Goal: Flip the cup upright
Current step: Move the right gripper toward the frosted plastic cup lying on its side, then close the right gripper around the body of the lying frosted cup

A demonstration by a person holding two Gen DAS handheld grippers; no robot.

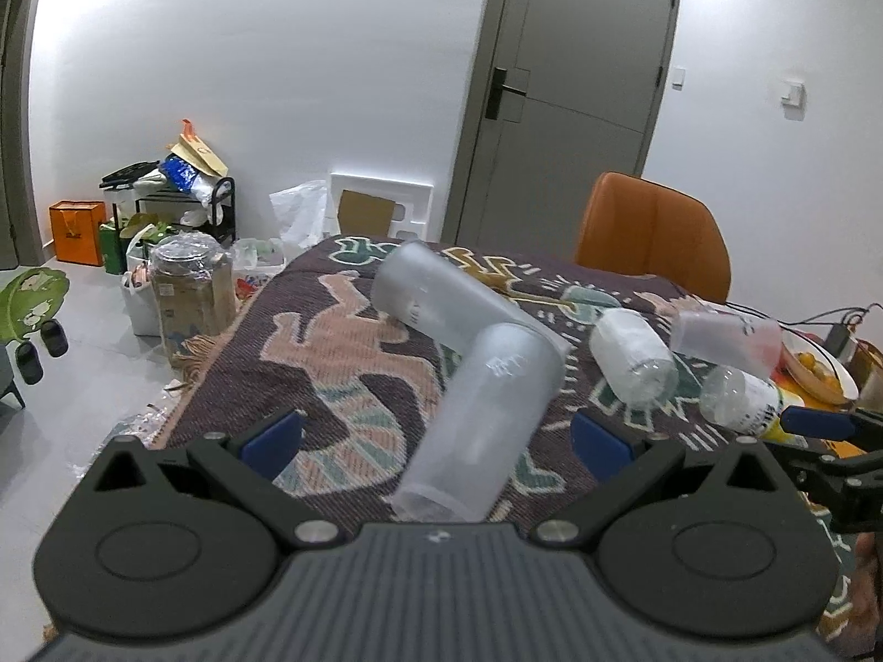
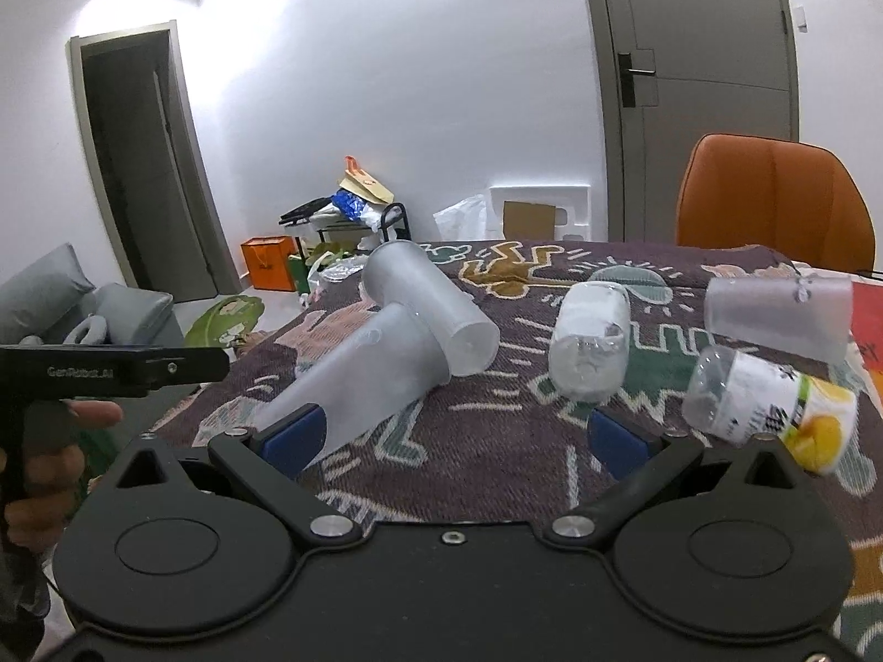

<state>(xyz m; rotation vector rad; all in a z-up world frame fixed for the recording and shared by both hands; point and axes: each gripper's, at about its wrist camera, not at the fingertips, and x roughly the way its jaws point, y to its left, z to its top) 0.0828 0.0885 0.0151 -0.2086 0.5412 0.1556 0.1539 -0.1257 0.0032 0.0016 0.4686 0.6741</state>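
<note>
Straddling the near cup [image 1: 485, 419], lying on the cloth [image 1: 331, 364] against another cup [image 1: 441, 298], our left gripper [image 1: 436, 441] and right gripper [image 2: 455, 436] gape empty; we should pinch mid-body squarely.

Your left wrist cam sits low over the near edge of the patterned cloth [image 1: 331, 364], looking forward along its spread fingers, tilted slightly down. The nearest frosted cup [image 1: 480, 425] fills the gap between them, so that view is close in. It faces the grey door [image 1: 568, 99] and orange chair [image 1: 651, 231].

Your right wrist cam looks the same general way from further right and a bit back: that cup [image 2: 358, 386] sits off its left finger, and the left gripper's body [image 2: 110, 369] shows at its left edge.

Both views share the cloth, all the lying cups, door, chair and the floor clutter [image 2: 342, 220].
</note>
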